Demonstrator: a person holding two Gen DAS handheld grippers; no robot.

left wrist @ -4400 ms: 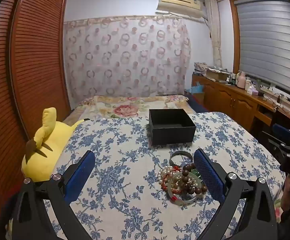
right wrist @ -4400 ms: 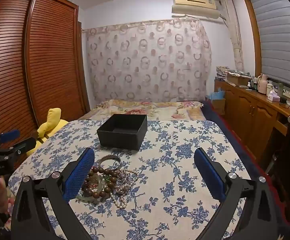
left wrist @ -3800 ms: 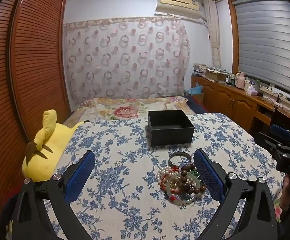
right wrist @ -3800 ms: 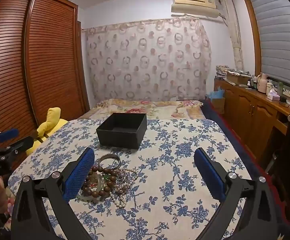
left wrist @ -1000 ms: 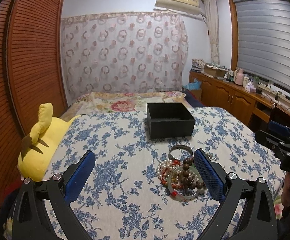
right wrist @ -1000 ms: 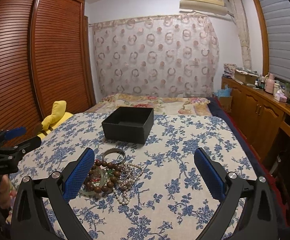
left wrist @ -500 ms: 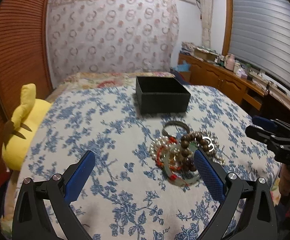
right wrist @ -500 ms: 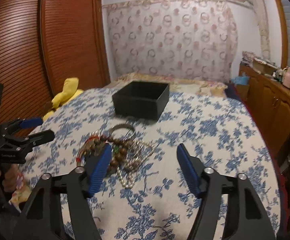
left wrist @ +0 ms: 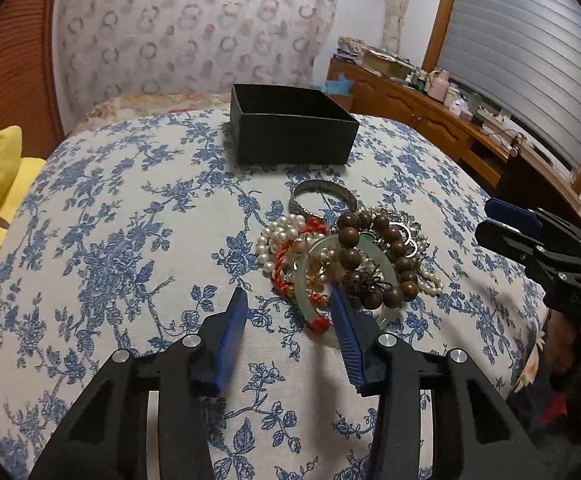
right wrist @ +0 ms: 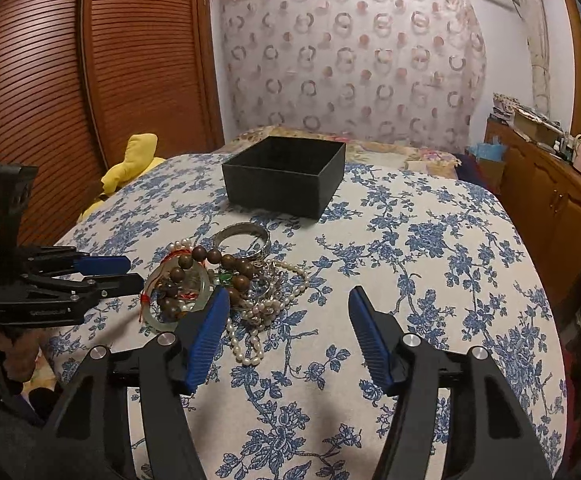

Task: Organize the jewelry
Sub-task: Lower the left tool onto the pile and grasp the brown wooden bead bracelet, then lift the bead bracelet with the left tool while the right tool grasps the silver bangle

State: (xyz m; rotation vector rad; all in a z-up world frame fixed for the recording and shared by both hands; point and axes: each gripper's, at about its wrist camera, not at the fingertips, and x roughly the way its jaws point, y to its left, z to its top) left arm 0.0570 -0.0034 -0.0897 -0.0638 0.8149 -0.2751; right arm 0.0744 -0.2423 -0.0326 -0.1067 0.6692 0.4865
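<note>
Both grippers approach with jaws spread: left gripper (left wrist: 288,312) low centre beside the tangled jewelry pile (left wrist: 346,256), likely lining up a pick; open black box (left wrist: 290,128) waits upper centre; right gripper (right wrist: 284,312) nearby.

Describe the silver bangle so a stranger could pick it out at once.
Find the black box on the blue-flowered tablecloth. Just in front of it lies the jewelry pile; the silver bangle sits at the pile's box-side edge, the only plain metal band, without beads or pearls.

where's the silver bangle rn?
The silver metal bangle lies flat on the blue floral tablecloth, at the far edge of the jewelry pile, between the wooden bead bracelet and the open black box.
</note>
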